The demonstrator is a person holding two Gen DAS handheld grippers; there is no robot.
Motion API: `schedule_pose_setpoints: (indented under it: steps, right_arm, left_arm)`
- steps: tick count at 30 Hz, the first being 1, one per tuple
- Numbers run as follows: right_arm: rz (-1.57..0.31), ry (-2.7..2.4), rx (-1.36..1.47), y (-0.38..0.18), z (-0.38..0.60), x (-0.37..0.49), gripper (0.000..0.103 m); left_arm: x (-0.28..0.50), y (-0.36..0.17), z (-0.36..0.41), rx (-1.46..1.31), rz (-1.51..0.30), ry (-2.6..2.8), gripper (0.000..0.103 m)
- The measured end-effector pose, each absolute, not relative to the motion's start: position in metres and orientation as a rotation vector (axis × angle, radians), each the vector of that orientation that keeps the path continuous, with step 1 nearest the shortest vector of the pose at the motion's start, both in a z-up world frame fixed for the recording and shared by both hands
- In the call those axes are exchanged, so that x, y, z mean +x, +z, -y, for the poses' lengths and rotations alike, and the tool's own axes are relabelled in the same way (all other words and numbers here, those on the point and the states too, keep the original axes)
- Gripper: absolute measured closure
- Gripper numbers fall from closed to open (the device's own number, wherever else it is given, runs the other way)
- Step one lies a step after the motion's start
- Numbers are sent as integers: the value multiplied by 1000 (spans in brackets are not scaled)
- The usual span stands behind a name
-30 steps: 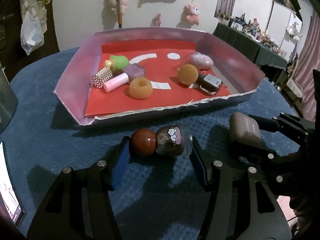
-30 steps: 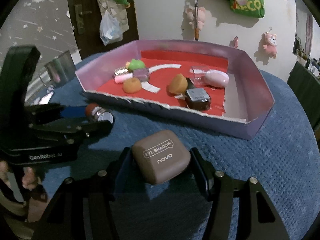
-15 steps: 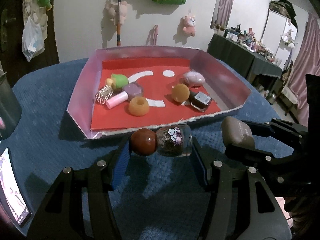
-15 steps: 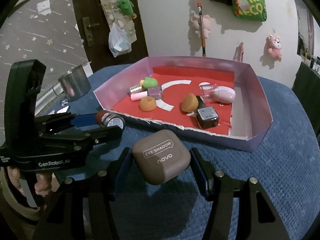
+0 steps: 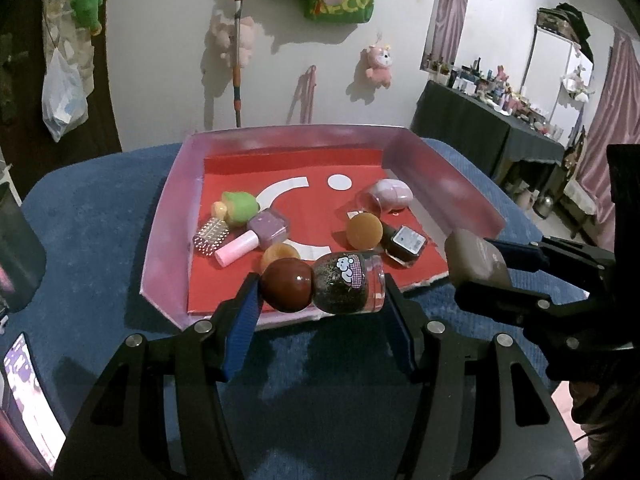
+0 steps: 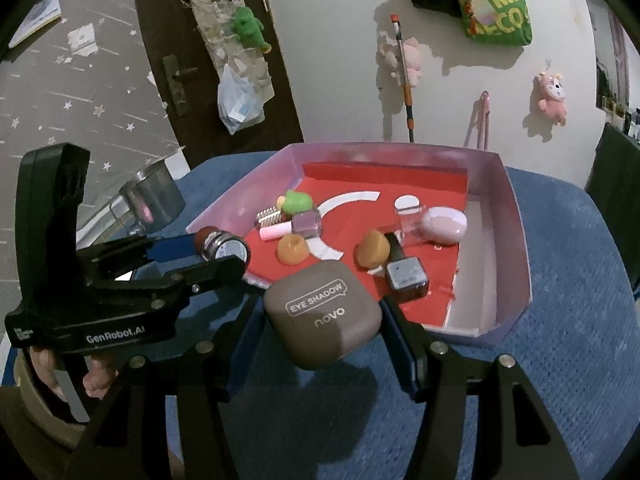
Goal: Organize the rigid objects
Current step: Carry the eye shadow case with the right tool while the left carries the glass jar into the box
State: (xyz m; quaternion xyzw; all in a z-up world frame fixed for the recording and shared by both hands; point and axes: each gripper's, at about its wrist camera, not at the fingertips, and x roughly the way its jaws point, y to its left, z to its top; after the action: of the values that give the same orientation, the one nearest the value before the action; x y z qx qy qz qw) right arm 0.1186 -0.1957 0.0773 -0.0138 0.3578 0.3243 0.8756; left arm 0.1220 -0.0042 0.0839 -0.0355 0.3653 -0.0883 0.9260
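The left hand-held gripper point(image 5: 320, 292) is clamped on a small glitter bottle point(image 5: 346, 289) with a round dark-red cap, held sideways above the near edge of the pink tray point(image 5: 168, 216). Beside it, the right hand-held gripper point(image 6: 320, 316) grips a brown eye-shadow case point(image 6: 322, 314) over the blue-covered surface point(image 6: 580, 280), just short of the tray.

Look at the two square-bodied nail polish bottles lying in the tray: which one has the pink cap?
The lilac nail polish bottle on the tray's left side, beside the green toy. The other bottle, lying right of centre, is dark grey with a dark cap.
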Motion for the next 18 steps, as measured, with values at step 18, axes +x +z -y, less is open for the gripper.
schedule_pose_setpoints:
  steps: [18]
  right_arm:
    - [-948,632,10,51,178,193,42]
  left_arm:
    - [175,49,-7,-127,-928,-239,47]
